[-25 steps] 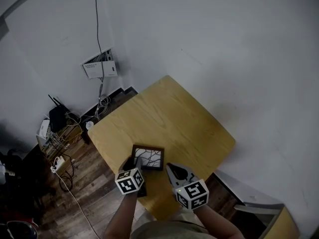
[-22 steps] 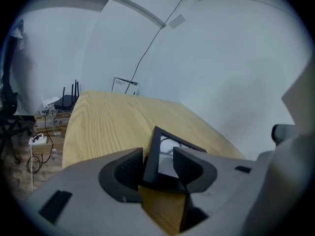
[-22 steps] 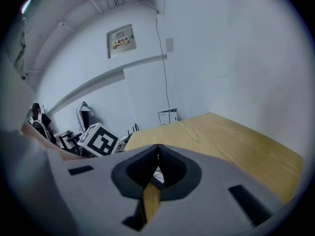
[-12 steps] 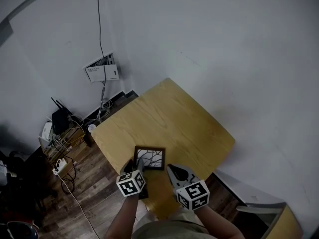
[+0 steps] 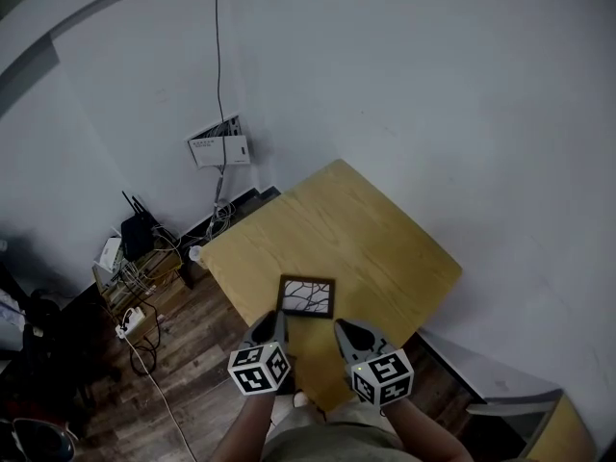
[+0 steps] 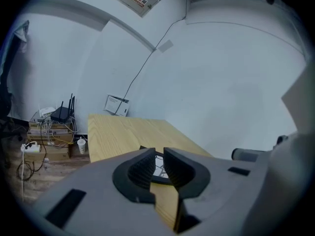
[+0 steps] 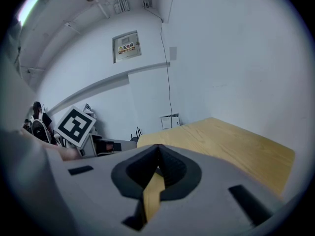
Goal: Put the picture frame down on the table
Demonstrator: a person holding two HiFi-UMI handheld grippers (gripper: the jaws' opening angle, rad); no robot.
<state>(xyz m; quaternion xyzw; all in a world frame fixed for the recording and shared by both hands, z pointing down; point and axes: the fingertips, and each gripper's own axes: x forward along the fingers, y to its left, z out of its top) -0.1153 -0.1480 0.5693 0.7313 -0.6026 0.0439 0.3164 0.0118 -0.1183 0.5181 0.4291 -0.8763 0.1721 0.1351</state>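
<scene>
Frame [image 5: 307, 296] lies flat on table [image 5: 385, 248] near front edge; placing looks done. Left gripper [image 5: 274, 321] just behind it, jaws slightly spread, empty. Right gripper [image 5: 343, 328] pressed together, idle.

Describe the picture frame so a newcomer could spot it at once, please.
Find the light wooden table by the white wall. The picture frame lies flat near its edge closest to the head camera. Alone there, it has a dark border around pale branching artwork.
</scene>
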